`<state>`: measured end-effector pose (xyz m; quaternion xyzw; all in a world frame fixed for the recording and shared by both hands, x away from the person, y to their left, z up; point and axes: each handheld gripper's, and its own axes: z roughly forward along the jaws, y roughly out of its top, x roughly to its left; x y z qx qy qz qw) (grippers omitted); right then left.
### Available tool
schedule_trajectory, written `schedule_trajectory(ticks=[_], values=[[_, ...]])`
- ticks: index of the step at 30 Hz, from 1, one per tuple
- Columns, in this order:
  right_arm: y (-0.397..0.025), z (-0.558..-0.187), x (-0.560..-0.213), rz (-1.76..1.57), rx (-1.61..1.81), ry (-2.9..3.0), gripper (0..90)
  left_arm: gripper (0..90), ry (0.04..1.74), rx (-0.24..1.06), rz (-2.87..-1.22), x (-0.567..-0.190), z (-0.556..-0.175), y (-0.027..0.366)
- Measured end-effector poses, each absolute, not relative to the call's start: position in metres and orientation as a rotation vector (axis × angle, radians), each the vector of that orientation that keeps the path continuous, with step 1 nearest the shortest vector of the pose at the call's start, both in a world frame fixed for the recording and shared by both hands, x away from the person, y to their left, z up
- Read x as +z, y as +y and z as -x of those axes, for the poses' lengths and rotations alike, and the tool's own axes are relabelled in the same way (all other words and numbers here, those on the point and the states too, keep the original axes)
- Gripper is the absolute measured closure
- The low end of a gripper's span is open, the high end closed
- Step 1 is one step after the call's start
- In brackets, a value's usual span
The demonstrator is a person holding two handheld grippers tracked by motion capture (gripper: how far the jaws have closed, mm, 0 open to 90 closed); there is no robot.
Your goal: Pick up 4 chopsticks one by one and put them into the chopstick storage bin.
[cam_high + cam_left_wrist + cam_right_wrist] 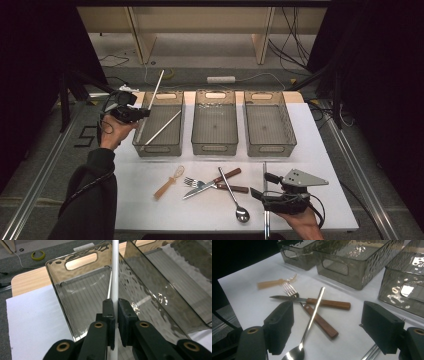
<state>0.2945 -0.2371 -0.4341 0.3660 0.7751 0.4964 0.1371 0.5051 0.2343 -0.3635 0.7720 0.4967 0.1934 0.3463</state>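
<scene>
My left gripper (134,114) is shut on a long white rod (156,87) and holds it slanted over the left grey bin (145,146). In the left gripper view the jaws pinch that rod (115,275) above the bin's floor (85,297). A second white rod (164,127) lies inside that bin. My right gripper (264,185) stands open near the table's front right, over a thin metal rod (265,170). In the right gripper view a spoon (312,317), a wooden-handled knife (329,304) and a fork (290,290) lie crossed ahead of the wide-apart jaws.
Three grey bins stand in a row at the back of the white mat (310,150); the middle bin (215,148) and right bin (272,149) look bare. A small wooden whisk (169,183) lies left of the cutlery pile. Cables and a power strip (221,79) lie on the floor beyond.
</scene>
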Motion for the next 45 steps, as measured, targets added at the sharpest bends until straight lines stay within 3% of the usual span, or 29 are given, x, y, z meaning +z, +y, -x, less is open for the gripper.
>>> schedule_trajectory(ticks=[45], values=[[-0.237, -0.294, -0.434, -1.062, 1.435, 2.242, 27.1, 82.9, 1.336, 0.522, -2.111, -0.411, -0.511, 0.228]])
